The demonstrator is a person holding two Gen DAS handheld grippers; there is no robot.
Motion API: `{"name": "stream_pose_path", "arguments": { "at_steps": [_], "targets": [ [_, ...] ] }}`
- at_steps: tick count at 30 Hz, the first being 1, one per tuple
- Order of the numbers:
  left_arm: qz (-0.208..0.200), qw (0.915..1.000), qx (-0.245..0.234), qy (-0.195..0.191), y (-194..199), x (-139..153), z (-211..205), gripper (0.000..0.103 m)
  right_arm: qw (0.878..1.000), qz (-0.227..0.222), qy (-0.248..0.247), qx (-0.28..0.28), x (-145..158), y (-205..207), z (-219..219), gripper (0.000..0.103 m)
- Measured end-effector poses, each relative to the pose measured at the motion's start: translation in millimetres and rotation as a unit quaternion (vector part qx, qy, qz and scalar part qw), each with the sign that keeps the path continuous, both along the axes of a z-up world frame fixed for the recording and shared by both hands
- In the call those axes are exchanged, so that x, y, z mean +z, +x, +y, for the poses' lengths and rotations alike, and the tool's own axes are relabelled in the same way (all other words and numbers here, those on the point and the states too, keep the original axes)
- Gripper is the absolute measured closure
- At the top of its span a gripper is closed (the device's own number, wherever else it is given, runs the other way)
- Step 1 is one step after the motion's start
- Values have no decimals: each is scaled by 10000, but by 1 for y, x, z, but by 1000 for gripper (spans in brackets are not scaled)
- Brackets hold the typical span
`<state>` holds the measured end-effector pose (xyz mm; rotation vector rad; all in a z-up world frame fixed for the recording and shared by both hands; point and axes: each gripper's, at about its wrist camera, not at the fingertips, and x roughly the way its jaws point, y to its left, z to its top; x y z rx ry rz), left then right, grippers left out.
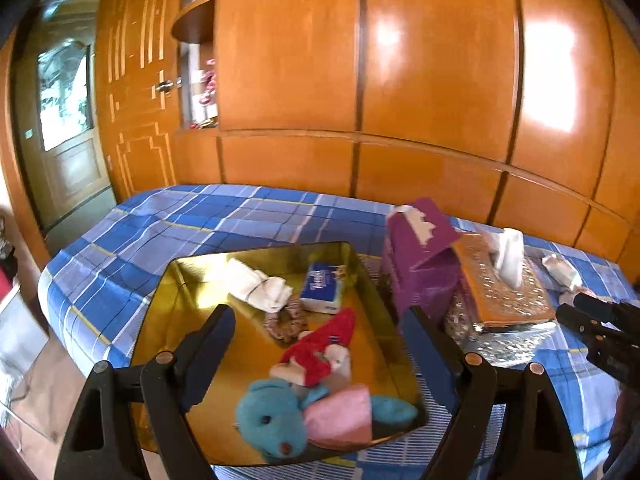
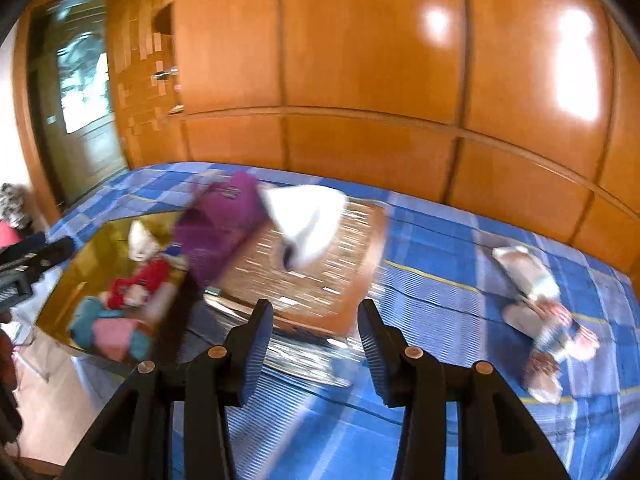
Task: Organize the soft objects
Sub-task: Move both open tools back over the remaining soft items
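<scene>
1. Left wrist view: gold tray [image 1: 168, 320] on blue plaid bed [image 1: 160, 224]; purple box [image 1: 420, 252] and glittery tissue box [image 1: 508, 300] stand right of it, blocking the frame's right side.
2. Tray holds: one blue teddy [image 1: 272, 416], one red plush [image 1: 320, 352], one white cloth [image 1: 264, 284], one scrunchie [image 1: 286, 326], one tissue pack [image 1: 324, 286].
3. Left gripper [image 1: 316, 344] fingers wide apart, empty, teddy between them at lower centre.
4. Right gripper [image 2: 316, 344] fingers part-open, empty; one blurred soft bundle [image 2: 540, 304] lies right of them.
</scene>
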<state>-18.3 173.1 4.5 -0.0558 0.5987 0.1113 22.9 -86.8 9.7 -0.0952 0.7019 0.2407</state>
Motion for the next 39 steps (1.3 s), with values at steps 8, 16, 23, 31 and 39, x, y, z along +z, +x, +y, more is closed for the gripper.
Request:
{"name": "stream_pose_path", "arguments": {
  "at_steps": [8, 16, 23, 31, 39],
  "targets": [
    [-127, 9978, -612, 222, 2, 15, -42, 17, 9957, 266, -108, -880, -19, -10, -75, 59],
    [-147, 9901, -1315, 462, 11, 23, -92, 17, 9864, 563, -156, -1536, -35, -23, -123, 59],
    [-216, 9795, -1887, 666, 17, 30, -135, 17, 9776, 849, -268, -1905, -50, -38, -155, 59],
    [-166, 9667, -2417, 821, 24, 29, -183, 16, 9649, 1178, -141, -2344, -75, -56, -188, 59],
    [-79, 9579, -2703, 967, 33, 25, -221, 15, 9550, 1487, -37, -2567, -98, -55, -206, 59]
  ]
}}
